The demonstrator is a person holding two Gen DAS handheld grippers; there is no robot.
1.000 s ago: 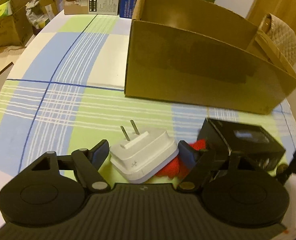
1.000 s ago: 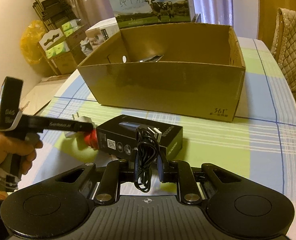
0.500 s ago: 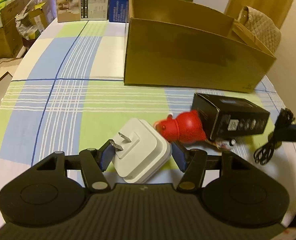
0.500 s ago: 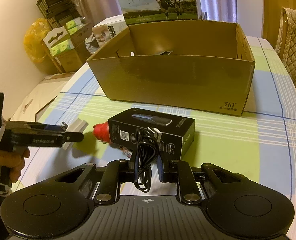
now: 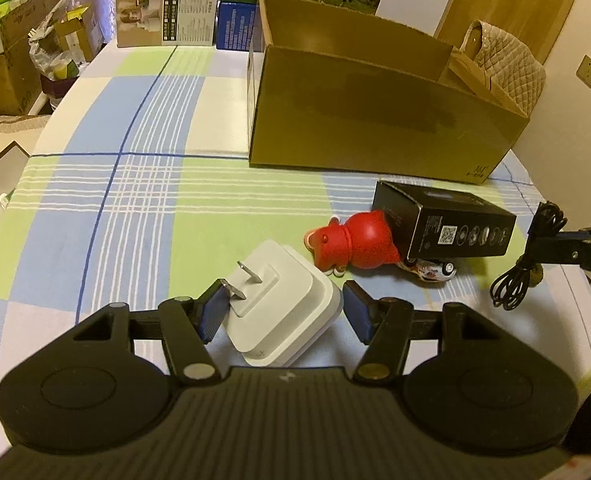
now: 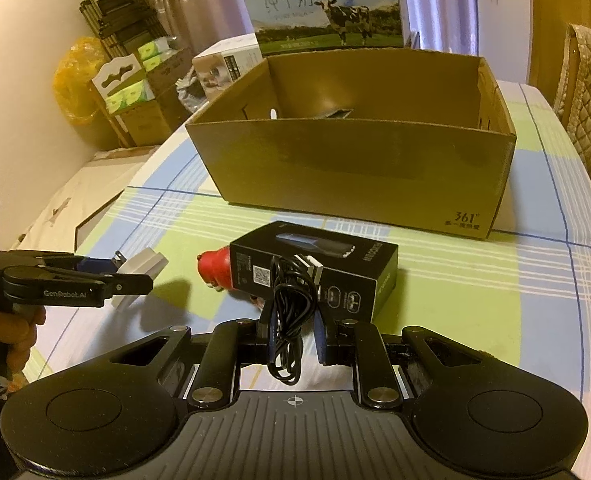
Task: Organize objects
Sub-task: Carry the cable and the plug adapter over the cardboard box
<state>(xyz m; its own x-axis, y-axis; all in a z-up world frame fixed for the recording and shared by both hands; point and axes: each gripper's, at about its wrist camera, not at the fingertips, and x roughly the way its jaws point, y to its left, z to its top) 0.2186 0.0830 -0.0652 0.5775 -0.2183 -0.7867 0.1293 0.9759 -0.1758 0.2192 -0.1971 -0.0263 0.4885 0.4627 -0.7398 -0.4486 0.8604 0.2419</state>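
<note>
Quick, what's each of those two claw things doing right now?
Left gripper: closed on the white plug adapter, lifted off the table.
Right gripper: closed on the coiled black cable.

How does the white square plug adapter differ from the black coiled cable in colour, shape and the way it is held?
The white square plug adapter is a pale, rigid block with two metal prongs; the black coiled cable is dark, thin and limp. The adapter sits tilted between the left gripper fingers; the cable hangs in loops from the right gripper. Both are held above the checked tablecloth.
</note>
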